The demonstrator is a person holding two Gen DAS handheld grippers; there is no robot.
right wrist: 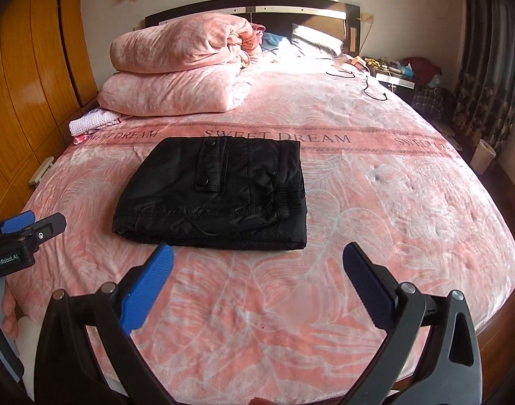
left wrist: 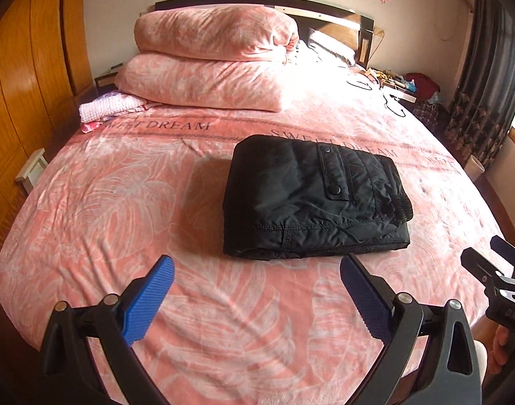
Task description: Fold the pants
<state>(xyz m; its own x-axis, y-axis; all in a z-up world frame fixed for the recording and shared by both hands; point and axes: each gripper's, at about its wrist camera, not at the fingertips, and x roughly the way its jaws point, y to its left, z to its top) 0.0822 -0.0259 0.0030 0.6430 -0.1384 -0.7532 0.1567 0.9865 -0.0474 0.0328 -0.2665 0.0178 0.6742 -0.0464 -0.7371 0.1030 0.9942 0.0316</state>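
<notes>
Black pants lie folded into a thick square bundle on the pink bed cover, pocket flap with a snap on top. They also show in the right wrist view. My left gripper is open and empty, held just in front of the bundle's near edge, not touching it. My right gripper is open and empty, also just short of the bundle's near edge. The right gripper shows at the right edge of the left wrist view, and the left gripper at the left edge of the right wrist view.
A folded pink quilt is stacked at the head of the bed, with a small white-pink cloth beside it. A wooden wardrobe stands on the left. A cluttered nightstand, dark curtains and a white bin are on the right.
</notes>
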